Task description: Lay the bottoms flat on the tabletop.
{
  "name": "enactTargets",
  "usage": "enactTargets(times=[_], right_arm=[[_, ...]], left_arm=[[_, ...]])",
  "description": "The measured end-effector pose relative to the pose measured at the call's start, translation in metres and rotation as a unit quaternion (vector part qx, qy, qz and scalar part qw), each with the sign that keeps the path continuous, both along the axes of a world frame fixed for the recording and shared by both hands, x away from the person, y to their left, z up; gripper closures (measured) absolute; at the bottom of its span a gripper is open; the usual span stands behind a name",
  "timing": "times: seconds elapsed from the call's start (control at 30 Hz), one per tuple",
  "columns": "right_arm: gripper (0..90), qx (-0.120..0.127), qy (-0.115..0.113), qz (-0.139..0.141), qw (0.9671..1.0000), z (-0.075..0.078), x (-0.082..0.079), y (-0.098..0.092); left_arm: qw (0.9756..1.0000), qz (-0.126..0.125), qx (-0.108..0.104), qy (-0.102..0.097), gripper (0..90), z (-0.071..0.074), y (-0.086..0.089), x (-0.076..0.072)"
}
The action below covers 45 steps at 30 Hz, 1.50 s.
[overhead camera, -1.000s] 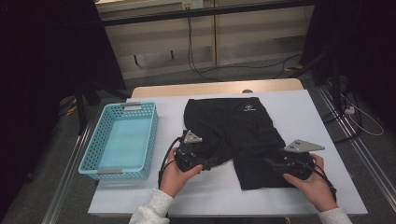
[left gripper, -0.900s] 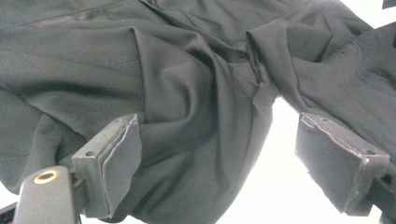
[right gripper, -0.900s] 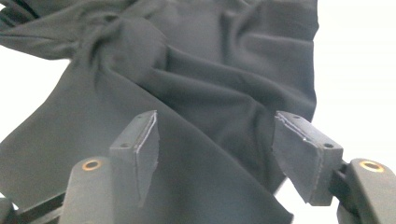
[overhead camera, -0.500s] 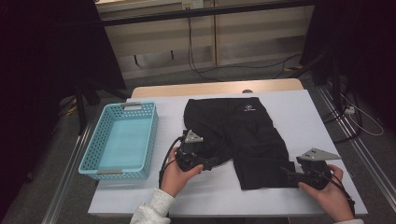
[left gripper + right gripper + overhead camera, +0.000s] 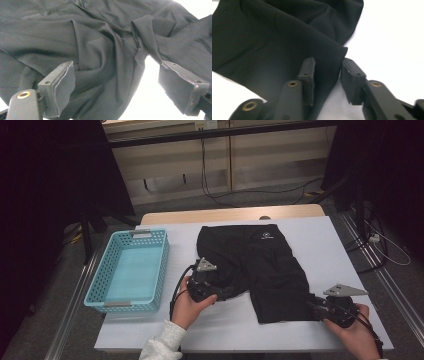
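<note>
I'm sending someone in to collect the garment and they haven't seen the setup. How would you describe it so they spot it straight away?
On the white table, look just right of the light blue plastic basket. There a pair of black shorts lies spread flat, waistband away from the person, legs toward them. It is the only dark cloth there, with a small white logo near the waistband.

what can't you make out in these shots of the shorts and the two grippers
- High view: the logo on the black shorts is too small to read.
- High view: the left gripper jaws merge with the dark cloth.
- Right gripper view: jaws have just been closing on the leg hem; cloth lies between them, but whether the pads press it is unclear.
- Left gripper view: the shorts run past the frame edges.
- High view: the blue basket hides the table behind its near wall.
</note>
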State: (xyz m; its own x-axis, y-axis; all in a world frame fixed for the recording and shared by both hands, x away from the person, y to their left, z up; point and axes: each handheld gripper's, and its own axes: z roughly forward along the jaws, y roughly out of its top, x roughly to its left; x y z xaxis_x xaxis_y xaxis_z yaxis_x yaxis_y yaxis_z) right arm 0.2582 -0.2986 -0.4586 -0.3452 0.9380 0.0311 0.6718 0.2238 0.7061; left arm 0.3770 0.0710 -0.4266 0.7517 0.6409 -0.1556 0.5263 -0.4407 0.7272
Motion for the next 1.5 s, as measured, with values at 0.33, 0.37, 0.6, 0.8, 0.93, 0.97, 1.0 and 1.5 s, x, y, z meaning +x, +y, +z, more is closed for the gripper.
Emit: enactTargets(times=[0.33,0.37,0.6,0.8,0.93,0.97,1.0,1.5], right_arm=[[88.9,0.017,0.009,0.023,0.9996,0.0,-0.001,0.001],[89.0,0.018,0.01,0.024,0.9995,0.001,-0.001,0.0],[89.0,0.023,0.019,0.031,0.9991,0.002,-0.005,-0.002],[89.0,0.028,0.023,0.031,0.9989,0.002,-0.011,-0.007],[89.0,0.026,0.025,0.033,0.9988,0.003,-0.015,-0.009],[89.0,0.026,0.026,0.035,0.9987,0.003,-0.016,-0.01],[89.0,0.027,0.028,0.034,0.9986,0.004,-0.017,-0.012],[69.4,0.019,0.025,0.04,0.9987,0.011,-0.026,-0.025]], left_arm=[[1.0,-0.001,0.0,-0.005,14.9,0.002,0.001,0.0],[1.0,0.0,-0.001,-0.005,14.9,0.002,0.001,0.0],[1.0,-0.004,-0.005,-0.006,14.8,0.004,0.001,-0.001],[1.0,-0.004,-0.002,-0.005,15.0,0.004,0.0,-0.001],[1.0,-0.005,-0.005,-0.006,15.0,0.005,-0.001,-0.001],[0.9999,-0.005,-0.008,-0.006,15.0,0.006,0.0,-0.001],[0.9999,-0.003,-0.01,-0.007,15.0,0.007,0.0,-0.001],[1.0,-0.001,-0.008,-0.005,15.0,0.007,0.001,-0.001]])
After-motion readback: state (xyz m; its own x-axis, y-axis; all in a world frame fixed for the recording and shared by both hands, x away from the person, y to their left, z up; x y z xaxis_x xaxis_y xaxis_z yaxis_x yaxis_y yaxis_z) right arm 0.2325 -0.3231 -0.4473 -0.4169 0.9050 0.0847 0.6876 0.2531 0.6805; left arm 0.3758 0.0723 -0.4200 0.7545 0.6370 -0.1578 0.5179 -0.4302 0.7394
